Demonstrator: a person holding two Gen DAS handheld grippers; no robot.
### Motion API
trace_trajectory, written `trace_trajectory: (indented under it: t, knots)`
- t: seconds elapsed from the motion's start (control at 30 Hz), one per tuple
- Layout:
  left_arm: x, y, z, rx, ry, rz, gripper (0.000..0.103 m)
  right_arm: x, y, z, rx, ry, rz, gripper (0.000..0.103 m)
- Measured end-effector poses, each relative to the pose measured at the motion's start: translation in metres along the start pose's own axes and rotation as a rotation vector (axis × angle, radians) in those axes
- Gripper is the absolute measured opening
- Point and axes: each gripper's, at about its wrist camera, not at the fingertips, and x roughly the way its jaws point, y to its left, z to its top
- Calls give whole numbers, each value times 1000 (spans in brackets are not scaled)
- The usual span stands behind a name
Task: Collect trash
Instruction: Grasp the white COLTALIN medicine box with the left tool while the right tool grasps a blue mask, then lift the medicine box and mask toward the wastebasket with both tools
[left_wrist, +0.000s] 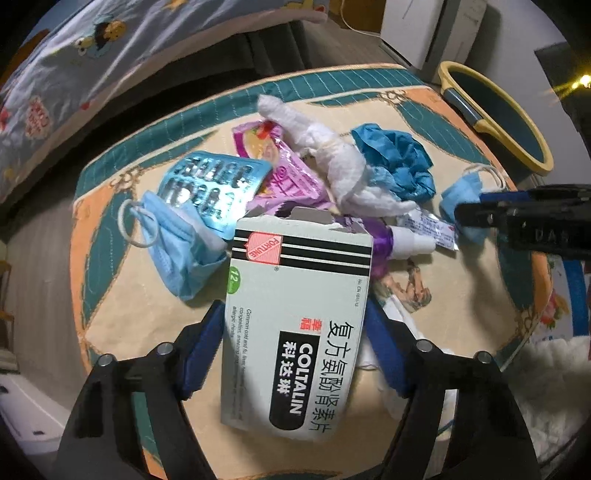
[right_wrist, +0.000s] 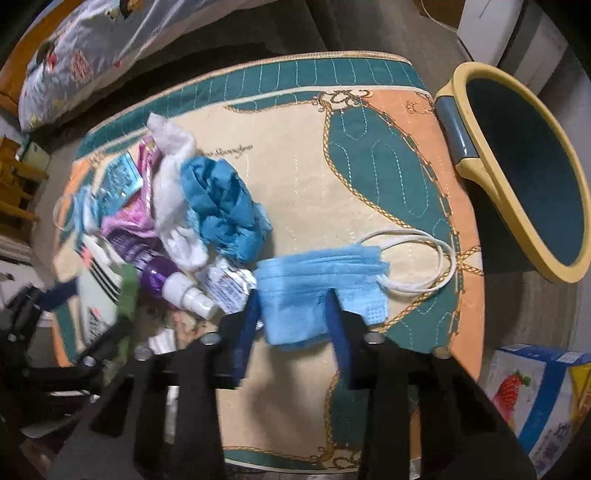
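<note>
My left gripper (left_wrist: 295, 317) is shut on a white Coltalin medicine box (left_wrist: 295, 325), held above the quilted mat (left_wrist: 461, 295). My right gripper (right_wrist: 291, 299) is shut on a light blue face mask (right_wrist: 317, 284) near the mat's right side; it also shows in the left wrist view (left_wrist: 461, 195). A trash pile lies on the mat: a second blue mask (left_wrist: 177, 240), a blister pack (left_wrist: 214, 184), a pink wrapper (left_wrist: 284, 173), white tissue (left_wrist: 340, 162), a crumpled blue glove (left_wrist: 395, 158), a purple spray bottle (right_wrist: 173, 280). The yellow-rimmed bin (right_wrist: 524, 166) stands right of the mat.
A bed with a cartoon-print cover (left_wrist: 92, 55) lies beyond the mat. A white appliance (left_wrist: 432, 29) stands at the back right. A strawberry-print carton (right_wrist: 535, 398) sits on the floor at the lower right. White fluffy fabric (left_wrist: 554, 369) lies by the mat's right edge.
</note>
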Motion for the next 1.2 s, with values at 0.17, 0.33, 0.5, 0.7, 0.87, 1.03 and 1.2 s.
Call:
trace_trajectory:
  t: [0.17,0.33,0.5,0.7,0.87,1.03,1.2]
  knots:
    - [-15,-6,4,23,-51,8,74,-20,-4,6,40,-48,65,23]
    - [-35,-9,13,32,-122,10,74,-39,-11,13,81,-100,118,20]
    - [-58,-9,27,16,-201,-19,74,-64,-20,21,117,-166,175,20]
    - [-82,-15,41,24,-278,-47,74,-103,-35,35,154,-265,235,20]
    - [-97,-25,52,53,-333,-43,74,-136,-57,42,182,-349,271,20]
    - [-104,-36,62,63,-358,-49,74,-164,-89,46,222,-418,288,20]
    - [-105,-58,74,131,-354,-62,74,-187,-115,47,225,-462,270,20]
